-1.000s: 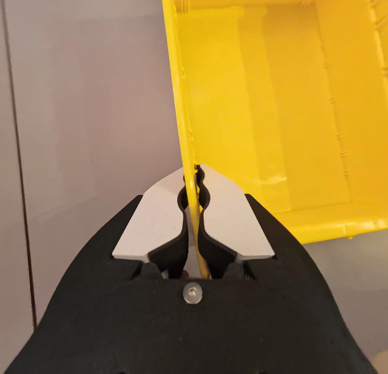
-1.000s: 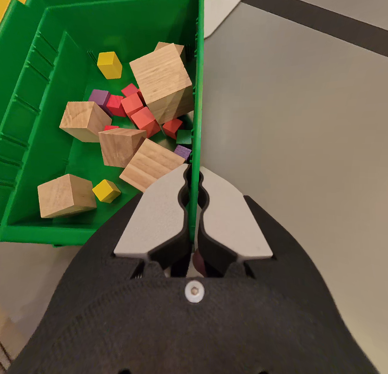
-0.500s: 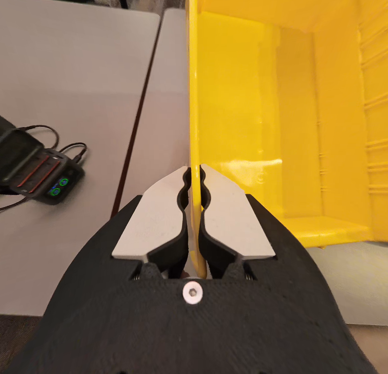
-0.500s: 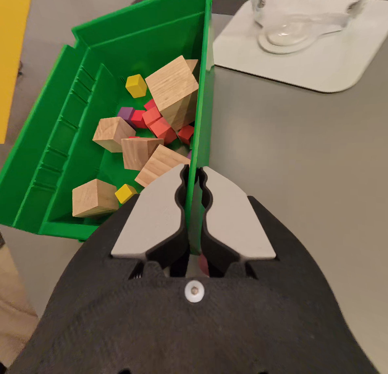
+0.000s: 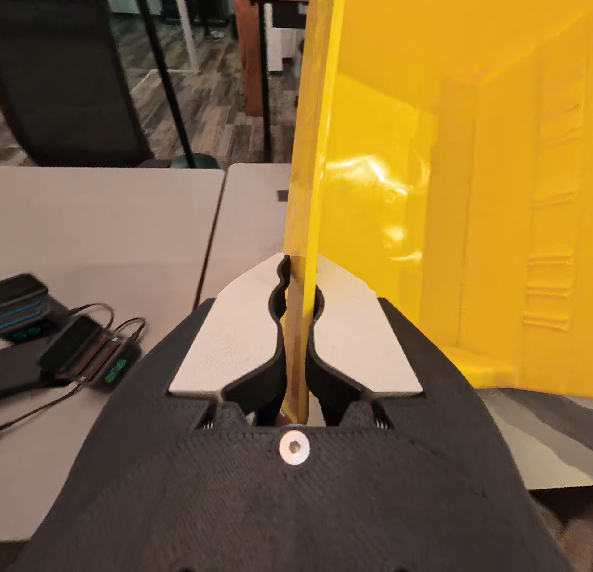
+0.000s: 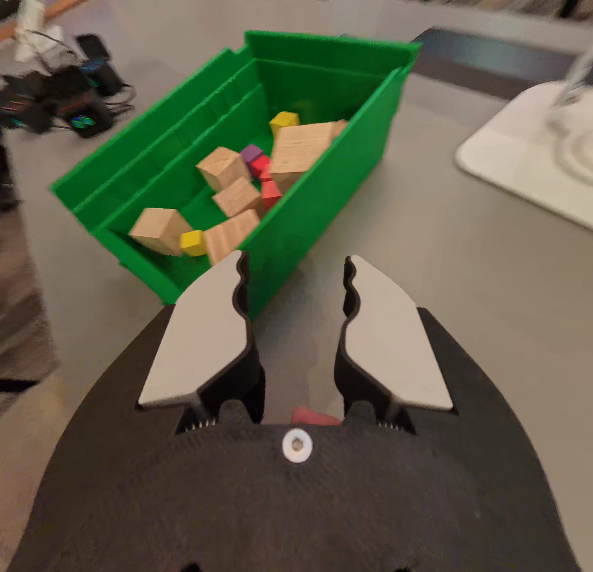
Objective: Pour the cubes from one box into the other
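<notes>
My left gripper is shut on the left wall of the yellow box. The box is empty inside and fills the right of the left wrist view. The green box stands on the grey table in the right wrist view. It holds several wooden cubes and small yellow, red and purple cubes. My right gripper is open and empty. It is just in front of the green box's near right corner, clear of the wall.
Black chargers with cables lie on the table at the left; they also show in the right wrist view. A white stand base sits at the right. A black chair stands beyond the table edge.
My right gripper has opened, let go of the green box's wall and drawn back. My left gripper has tipped up with the yellow box, so the room beyond shows.
</notes>
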